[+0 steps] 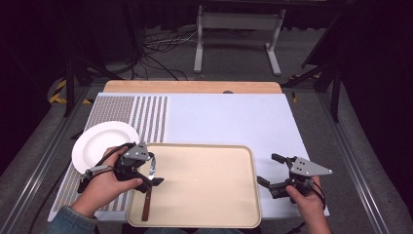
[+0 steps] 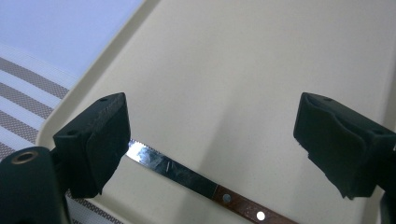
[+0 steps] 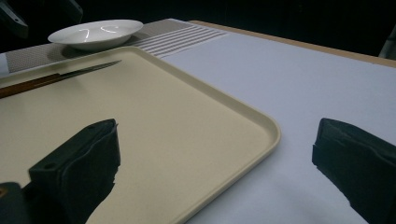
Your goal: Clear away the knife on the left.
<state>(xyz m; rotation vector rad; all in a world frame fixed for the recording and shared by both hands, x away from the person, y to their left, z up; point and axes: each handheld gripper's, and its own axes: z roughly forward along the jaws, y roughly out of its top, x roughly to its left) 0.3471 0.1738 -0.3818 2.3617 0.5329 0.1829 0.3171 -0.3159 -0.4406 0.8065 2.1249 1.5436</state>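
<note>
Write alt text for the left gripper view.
Open black tongs hover over a beige tray, with a serrated, wooden-handled knife lying on the tray between them. A striped mat borders the tray's edge.

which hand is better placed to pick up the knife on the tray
Left. The left tool hangs open directly over the wooden-handled serrated knife on the beige plastic tray; the right tool sits off the tray's far edge.
</note>
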